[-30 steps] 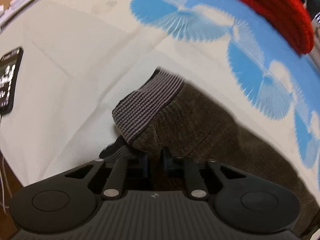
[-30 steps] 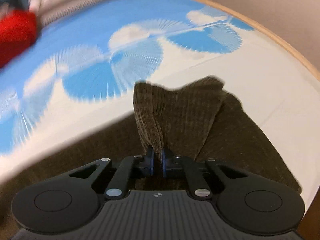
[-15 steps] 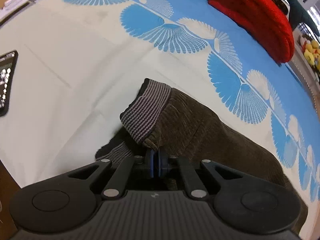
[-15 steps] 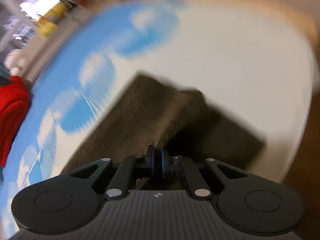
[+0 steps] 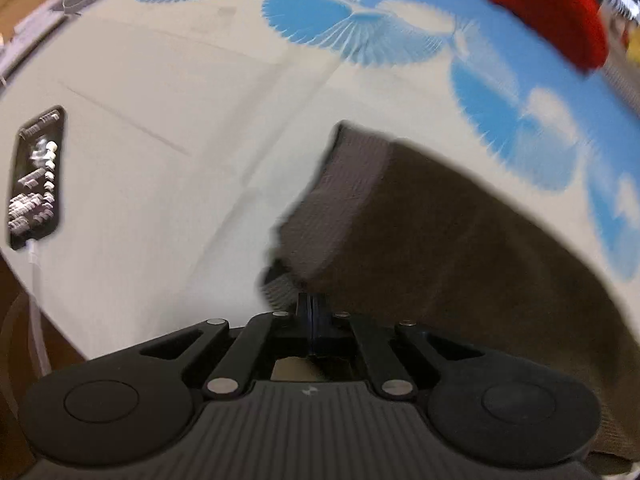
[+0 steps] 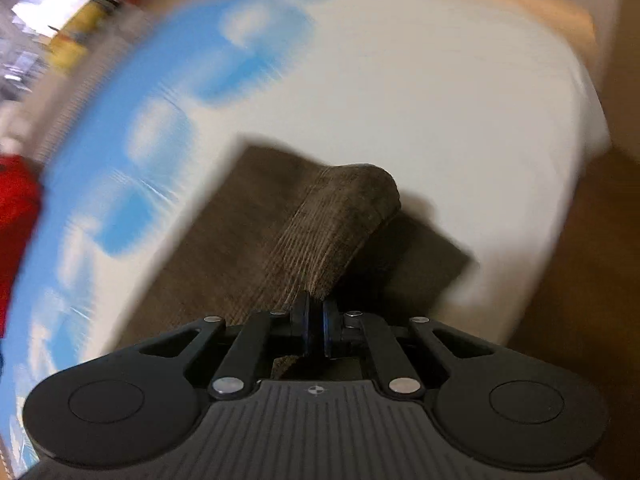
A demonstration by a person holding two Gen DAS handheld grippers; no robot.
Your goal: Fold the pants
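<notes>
1. Left wrist view: one left gripper [image 5: 313, 307] was in frame, its two jaws pressed fully together and pinching the brown pants [image 5: 460, 248] right at the near edge of the waistband [image 5: 340, 200]. It was angled steeply down at the bed.
2. In this view there was one pair of pants, one phone [image 5: 36, 176] with one white cable [image 5: 38, 300], and one red cushion [image 5: 532, 4].
3. The pants were dark brown corduroy with a grey ribbed waistband, which was lifted and folded back near the jaws. The brown cloth ran off to the right across the bedsheet [image 5: 160, 140], which was cream near the camera and blue with white fan shapes farther away.
4. The phone lay at the sheet's left edge, well apart from the pants; the cushion sat at the far right.
5. Right wrist view: one right gripper [image 6: 315, 322] also pointed steeply down, its jaws clamped on a raised fold of the same pants [image 6: 344, 220].
6. The pinched fold stood up from the jaws as a ribbed hump, while the rest lay flat on the cream part of the bedsheet [image 6: 440, 100], near its right edge.
7. The picture was blurred; a red shape showed at the left margin.
</notes>
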